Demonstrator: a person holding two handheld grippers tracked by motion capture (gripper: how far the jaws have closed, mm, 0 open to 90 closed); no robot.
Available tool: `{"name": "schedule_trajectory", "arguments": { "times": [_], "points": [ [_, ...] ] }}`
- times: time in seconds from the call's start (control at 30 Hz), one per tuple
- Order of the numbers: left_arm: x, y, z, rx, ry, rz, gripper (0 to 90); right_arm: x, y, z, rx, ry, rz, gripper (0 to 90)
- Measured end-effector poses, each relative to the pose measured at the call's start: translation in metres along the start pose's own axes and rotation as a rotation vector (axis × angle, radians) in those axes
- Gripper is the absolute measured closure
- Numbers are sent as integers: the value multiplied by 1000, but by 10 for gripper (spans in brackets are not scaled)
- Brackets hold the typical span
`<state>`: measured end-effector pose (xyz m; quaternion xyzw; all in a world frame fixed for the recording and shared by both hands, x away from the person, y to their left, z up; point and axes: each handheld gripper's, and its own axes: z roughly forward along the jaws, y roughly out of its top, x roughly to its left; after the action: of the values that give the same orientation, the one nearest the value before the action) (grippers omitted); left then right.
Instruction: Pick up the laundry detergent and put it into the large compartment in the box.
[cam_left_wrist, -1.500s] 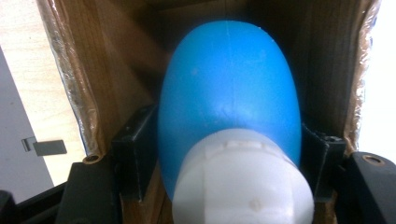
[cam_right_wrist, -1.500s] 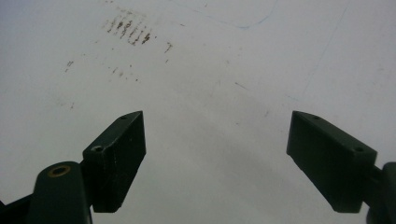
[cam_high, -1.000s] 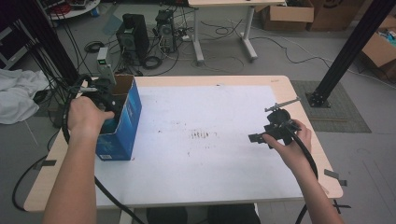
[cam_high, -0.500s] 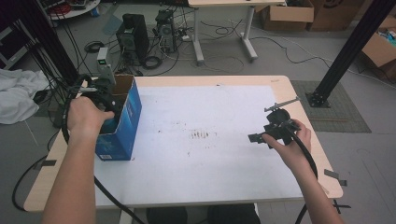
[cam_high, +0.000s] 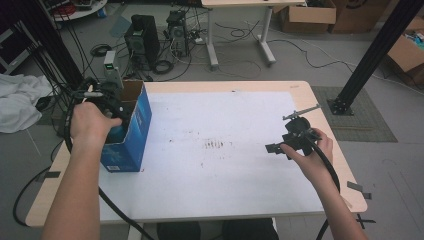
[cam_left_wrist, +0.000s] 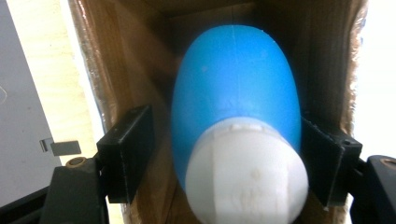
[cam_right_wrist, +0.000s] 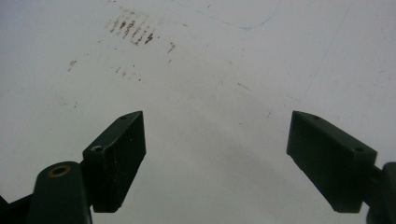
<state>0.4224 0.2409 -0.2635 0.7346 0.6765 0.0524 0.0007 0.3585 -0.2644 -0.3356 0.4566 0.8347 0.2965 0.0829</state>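
We find no words, brands or numbers that we can read here. The blue box (cam_high: 131, 131) carries a pale printed patch low on its side in the high view, perhaps a logo, but it is too small and soft for us to make out a single letter. The white cap (cam_left_wrist: 246, 173) of the blue bottle (cam_left_wrist: 236, 84) shows faint raised marks in the left gripper view, and we cannot tell whether they are lettering.
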Motion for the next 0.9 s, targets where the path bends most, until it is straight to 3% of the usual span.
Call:
{"name": "schedule_trajectory", "arguments": {
  "times": [0.23, 0.53, 0.9],
  "points": [
    [-3, -2, -20, -43, 8, 19, 225, 1, 0, -1, -2, 2, 0, 196],
    [-19, -6, -50, -96, 4, 102, 183, 2, 0, -3, -7, -1, 6, 196],
    [-75, -7, -65, -172, -45, 284, 156, 6, 6, -8, -9, -2, -4, 193]
  ]
}}
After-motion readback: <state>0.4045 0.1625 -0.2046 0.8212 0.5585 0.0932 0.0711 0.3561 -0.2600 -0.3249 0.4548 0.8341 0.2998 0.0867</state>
